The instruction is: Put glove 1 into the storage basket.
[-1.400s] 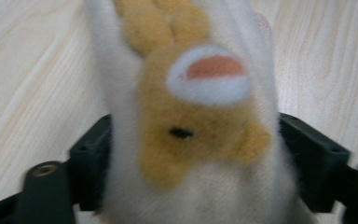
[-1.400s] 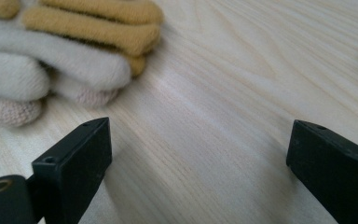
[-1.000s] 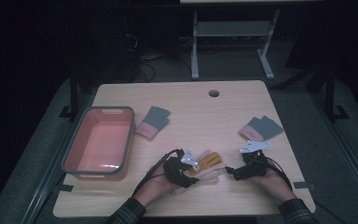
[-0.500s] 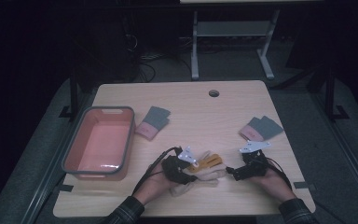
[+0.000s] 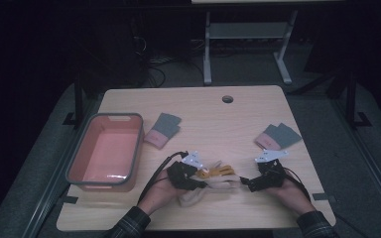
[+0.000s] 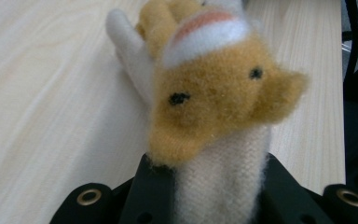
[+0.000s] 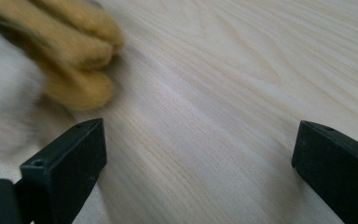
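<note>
At table's near edge, left gripper (image 5: 193, 179) has just been closing, pinching glove (image 6: 214, 121); right gripper (image 7: 200, 163) spread

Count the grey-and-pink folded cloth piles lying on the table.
2: one cloth pile just right of the pink bin, another cloth pile near the table's right edge, beyond the right gripper. None looks hidden.

The high view is dim and grainy, its surroundings sinking to black at the top and upper corners. Both gripper views are bright and evenly lit, but the plush toy (image 6: 214, 107) blurs at close range, softest at the right gripper view's upper left.
</note>
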